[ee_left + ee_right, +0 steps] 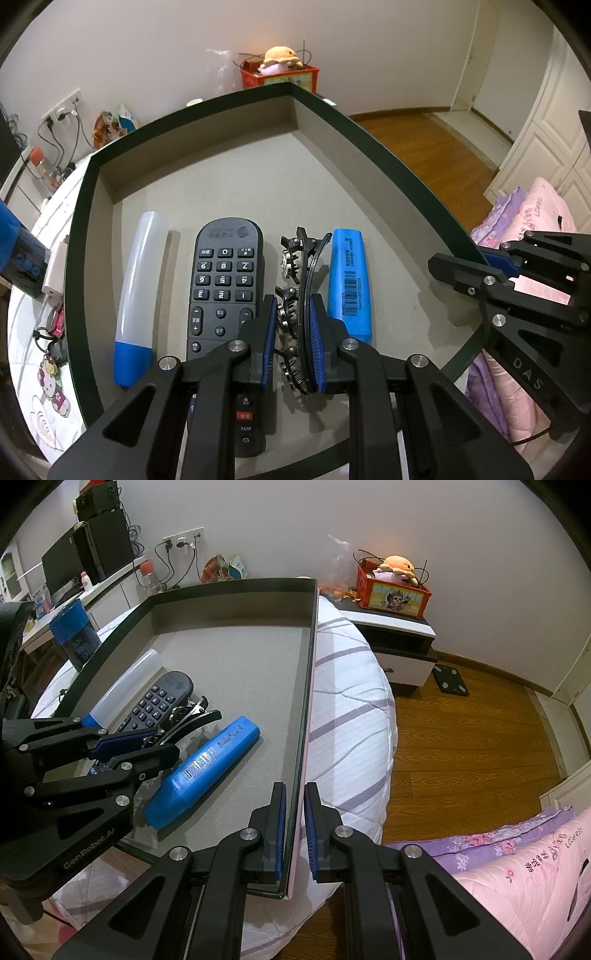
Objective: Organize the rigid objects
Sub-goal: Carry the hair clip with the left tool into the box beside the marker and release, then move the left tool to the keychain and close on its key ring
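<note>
- Tray (88, 206): a shallow, dark-rimmed tray with a grey floor, resting on a bed with a striped white cover (351, 709); it holds all the task's things seen here.
- Row in the tray, left to right in the left wrist view: a translucent tube with a blue cap (136, 295), a dark remote control (221, 288), a black hair clip (299, 295) and a blue highlighter (349, 284), all lying roughly parallel along the tray's near half.
- Left gripper (293, 343): its fingers are closed onto the hair clip, blue pads against both of its sides; the clip sits between remote and highlighter, just beside each.
- Right gripper (294, 830): its fingers straddle the tray's right-hand wall with a narrow gap and appear to grip nothing.
- Progress, as a judgement: four things are already lined up; what remains is probably releasing the clip, and the tray's far half is unused.
- Hair clip: long, curved, toothed, with metal springs.
</note>
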Demonstrator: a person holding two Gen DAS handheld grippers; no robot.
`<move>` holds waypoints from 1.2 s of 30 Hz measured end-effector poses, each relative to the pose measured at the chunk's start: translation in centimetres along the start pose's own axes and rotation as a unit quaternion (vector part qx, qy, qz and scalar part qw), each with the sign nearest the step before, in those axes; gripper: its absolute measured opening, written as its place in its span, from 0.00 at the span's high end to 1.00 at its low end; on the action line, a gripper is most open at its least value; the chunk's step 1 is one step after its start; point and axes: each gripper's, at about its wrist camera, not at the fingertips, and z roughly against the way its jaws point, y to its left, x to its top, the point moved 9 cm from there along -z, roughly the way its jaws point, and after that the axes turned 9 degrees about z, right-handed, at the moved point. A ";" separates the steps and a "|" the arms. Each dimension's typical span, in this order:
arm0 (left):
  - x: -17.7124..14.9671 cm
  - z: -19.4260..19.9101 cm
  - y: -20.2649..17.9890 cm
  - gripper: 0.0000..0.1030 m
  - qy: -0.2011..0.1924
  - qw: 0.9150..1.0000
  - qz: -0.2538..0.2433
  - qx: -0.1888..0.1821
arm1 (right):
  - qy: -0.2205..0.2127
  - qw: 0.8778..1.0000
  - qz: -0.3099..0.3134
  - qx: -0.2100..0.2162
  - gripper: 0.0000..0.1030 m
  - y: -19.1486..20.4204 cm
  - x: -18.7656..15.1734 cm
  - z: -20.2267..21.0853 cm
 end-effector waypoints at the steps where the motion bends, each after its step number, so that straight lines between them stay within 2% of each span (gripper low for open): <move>1: 0.0 0.1 0.0 0.83 -0.001 1.000 0.000 0.002 | 0.000 1.000 0.000 0.000 0.89 -0.1 0.0 0.0; 3: -0.1 0.3 0.1 0.83 0.000 1.000 -0.001 0.000 | 0.000 1.000 0.000 -0.001 0.89 -0.1 0.0 -0.1; 5: -0.1 0.6 0.2 0.76 -0.003 1.000 0.002 -0.003 | 0.001 1.000 -0.001 0.000 0.89 -0.1 0.0 -0.1; 7: 0.0 1.1 0.0 0.55 -0.008 1.000 0.001 -0.013 | 0.002 1.000 0.000 -0.002 0.89 0.0 0.0 -0.2; 9: 0.1 1.7 0.0 0.36 -0.019 1.000 -0.003 -0.007 | 0.003 1.000 0.000 -0.002 0.89 0.0 0.0 -0.2; 19: 0.3 5.6 1.9 0.33 -0.063 0.998 -0.003 0.009 | 0.007 1.000 -0.001 -0.005 0.89 0.0 0.0 -0.1; 23: 0.0 7.0 4.0 0.31 -0.078 0.997 0.008 0.025 | 0.009 1.000 0.001 -0.009 0.89 -0.1 0.0 -0.2; 29: -1.1 9.1 8.3 0.25 -0.097 0.993 0.030 0.059 | 0.012 1.000 0.001 -0.012 0.89 0.0 0.1 -0.2; 32: -2.0 10.6 11.1 0.19 -0.111 0.990 0.047 0.069 | 0.013 1.000 0.001 -0.013 0.89 -0.1 0.1 -0.2; 34: -2.8 11.6 13.6 0.09 -0.120 0.987 0.065 0.081 | 0.014 1.000 0.001 -0.015 0.89 0.0 0.1 -0.2; 36: -3.7 12.4 16.3 0.08 -0.125 0.984 0.085 0.098 | 0.015 1.000 0.002 -0.018 0.89 -0.1 0.1 -0.2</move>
